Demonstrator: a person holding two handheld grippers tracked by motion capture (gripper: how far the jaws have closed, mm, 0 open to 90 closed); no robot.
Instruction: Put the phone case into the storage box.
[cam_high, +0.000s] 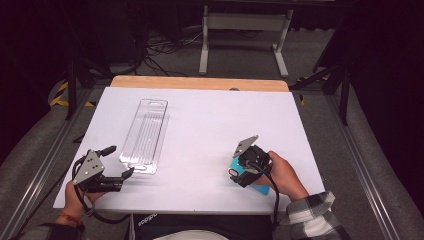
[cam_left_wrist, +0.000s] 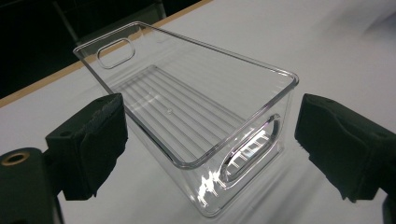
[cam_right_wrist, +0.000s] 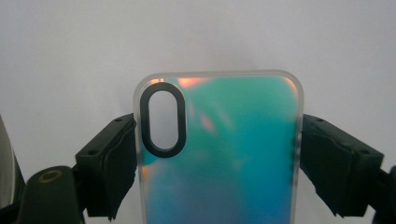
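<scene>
At the near left of the white table (cam_high: 200, 130), the left tongs (cam_high: 121, 162) sit low in a hand, jaws spread wide and holding nothing. In the left gripper view the pads (cam_left_wrist: 100, 135) stand to either side of the near end of a clear plastic bin (cam_left_wrist: 187, 116), well clear of its walls, so the bin lies between the open jaws without being touched. The bin is long and narrow, ribbed along its floor, with an oval handle slot in each end wall; in the high view it rests on the table's left half (cam_high: 145, 135), running from near to far.

At the near right, the right tongs (cam_high: 240, 172) point down over a teal phone case (cam_high: 260, 189), which pokes out below the hand at the table's near edge. In the right gripper view the case (cam_right_wrist: 233, 158) sits between the jaws, its frosted rim and black oval camera cut-out at the top; both pads (cam_right_wrist: 116, 158) meet its long side edges, gripping it across its width
</scene>
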